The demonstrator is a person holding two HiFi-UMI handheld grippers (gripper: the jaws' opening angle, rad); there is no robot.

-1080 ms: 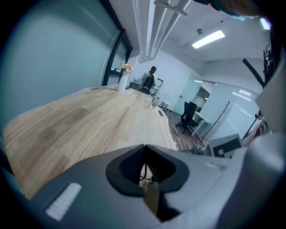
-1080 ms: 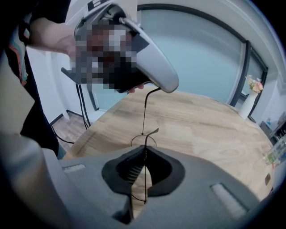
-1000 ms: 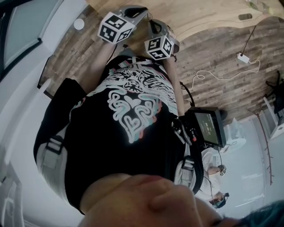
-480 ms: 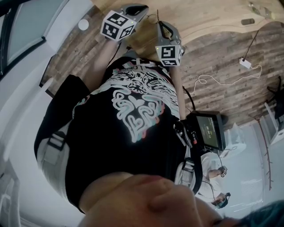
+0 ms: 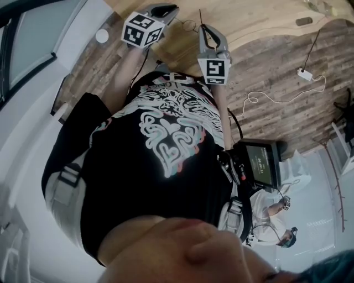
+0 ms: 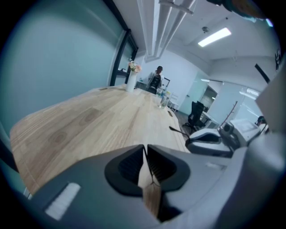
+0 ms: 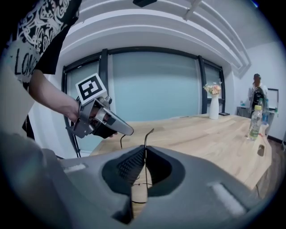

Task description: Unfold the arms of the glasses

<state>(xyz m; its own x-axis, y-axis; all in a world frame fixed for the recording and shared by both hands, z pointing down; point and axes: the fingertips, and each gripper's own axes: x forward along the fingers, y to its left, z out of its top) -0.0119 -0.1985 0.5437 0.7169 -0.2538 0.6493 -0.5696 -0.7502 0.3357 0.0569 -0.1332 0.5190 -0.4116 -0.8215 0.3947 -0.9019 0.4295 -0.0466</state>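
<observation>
The glasses [image 5: 191, 25] are thin black wire frames held above the near end of the wooden table [image 5: 249, 22], between both grippers. My left gripper [image 5: 172, 9] is shut on a thin wire part [image 6: 152, 178] of the frame. In its own view, my right gripper [image 7: 145, 150] is shut on one arm [image 7: 145, 138], whose curved tip sticks up past the jaws. The other arm [image 7: 121, 139] hangs below my left gripper [image 7: 127, 130]. In the head view my right gripper [image 5: 203, 29] points away from the body, close to the right of the left one.
A vase of flowers [image 7: 214, 106], a water bottle [image 7: 254, 123] and a small dark object [image 7: 260, 150] stand farther along the table. A person [image 7: 257, 91] stands at the far end. A screen unit [image 5: 260, 160] hangs at my waist; a white adapter with cable [image 5: 303, 73] lies on the floor.
My right gripper has swung to the right and turned until it points away from the body, drawing the glasses arm with it. The left gripper has shifted slightly left.
</observation>
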